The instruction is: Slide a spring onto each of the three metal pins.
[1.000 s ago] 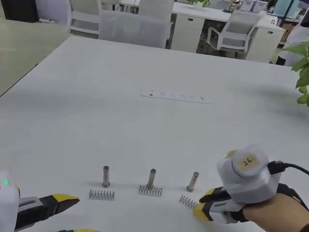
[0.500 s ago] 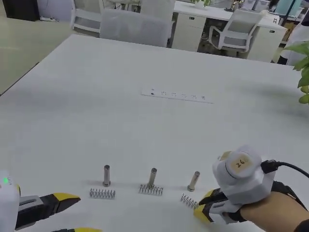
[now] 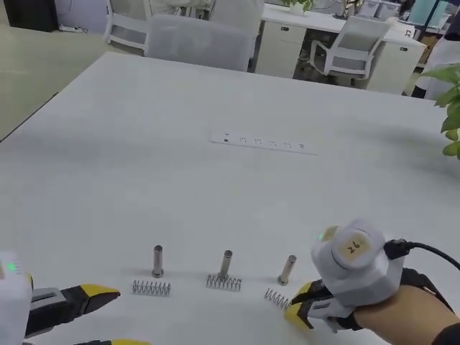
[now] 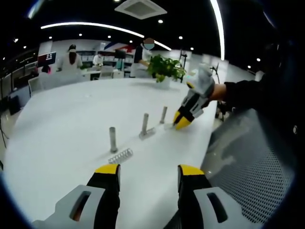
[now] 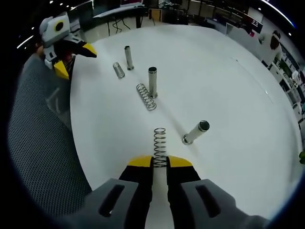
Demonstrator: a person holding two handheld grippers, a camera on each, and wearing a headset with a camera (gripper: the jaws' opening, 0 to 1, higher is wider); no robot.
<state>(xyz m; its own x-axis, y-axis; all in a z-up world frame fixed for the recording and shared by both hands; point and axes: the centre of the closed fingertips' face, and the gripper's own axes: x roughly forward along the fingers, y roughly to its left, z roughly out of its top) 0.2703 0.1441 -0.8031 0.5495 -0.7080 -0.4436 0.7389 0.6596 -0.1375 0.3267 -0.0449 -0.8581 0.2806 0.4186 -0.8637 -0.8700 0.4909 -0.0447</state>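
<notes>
Right gripper [image 5: 160,163] pinches one end of a spring [image 5: 159,142] — flat on the table [image 5: 214,71], pointing straight ahead. Left gripper [image 4: 148,170] gapes wide, empty.

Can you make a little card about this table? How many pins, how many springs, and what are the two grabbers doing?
pins: three, standing in a row: left pin, middle pin, right pin
springs: three, lying on the table, none on a pin: left spring, middle spring, right spring
right gripper: jaws shut on the end of the right spring
left gripper: jaws open, holding nothing
</notes>
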